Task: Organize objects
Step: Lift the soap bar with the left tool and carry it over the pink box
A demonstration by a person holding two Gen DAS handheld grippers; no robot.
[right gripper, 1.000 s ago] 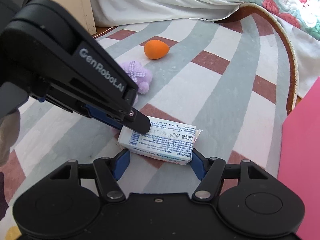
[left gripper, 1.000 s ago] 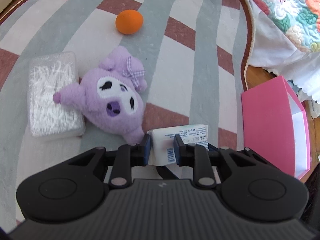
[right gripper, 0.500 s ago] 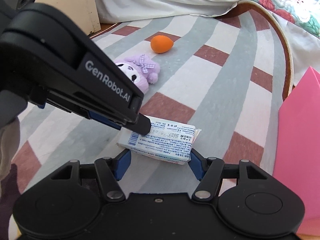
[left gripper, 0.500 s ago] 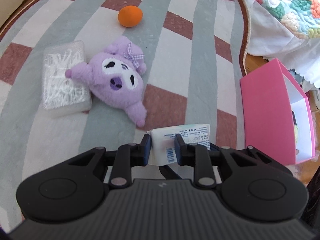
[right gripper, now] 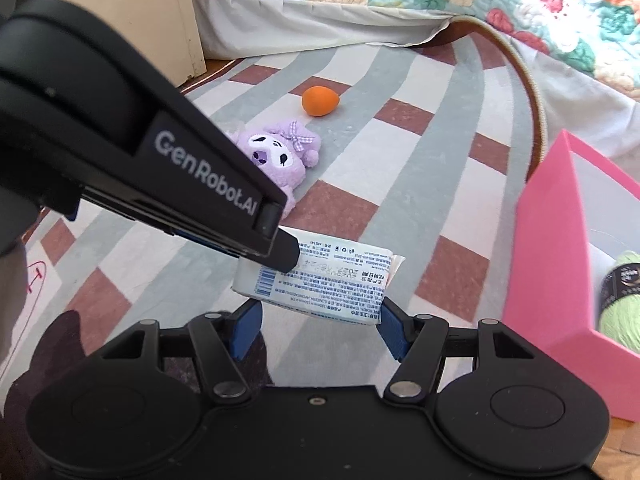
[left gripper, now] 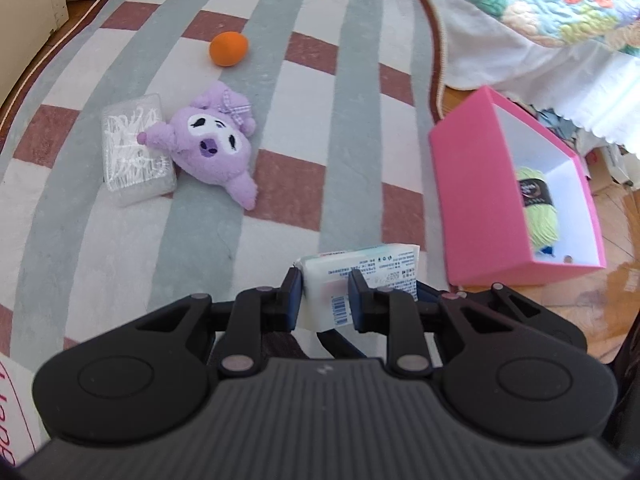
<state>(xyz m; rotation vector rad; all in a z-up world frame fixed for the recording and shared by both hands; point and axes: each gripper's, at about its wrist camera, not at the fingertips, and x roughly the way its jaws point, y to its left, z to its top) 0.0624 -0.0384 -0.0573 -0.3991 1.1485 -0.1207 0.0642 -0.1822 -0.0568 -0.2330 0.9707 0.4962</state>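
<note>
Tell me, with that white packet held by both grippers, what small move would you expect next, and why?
Probably a short carry sideways toward the pink box. The tissue packet hangs clear of the rug, pinched by the left gripper and bracketed by the right gripper, and the box stands open with green yarn already inside.

Purple plush toy (left gripper: 214,148), orange ball (left gripper: 228,49), pink box (left gripper: 472,196), grey-white-maroon checked rug (left gripper: 320,120).

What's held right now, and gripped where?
One white tissue pack, held by both. The left gripper pinches one end across its thin side; the right gripper spans its length, pads on the two ends.
</note>
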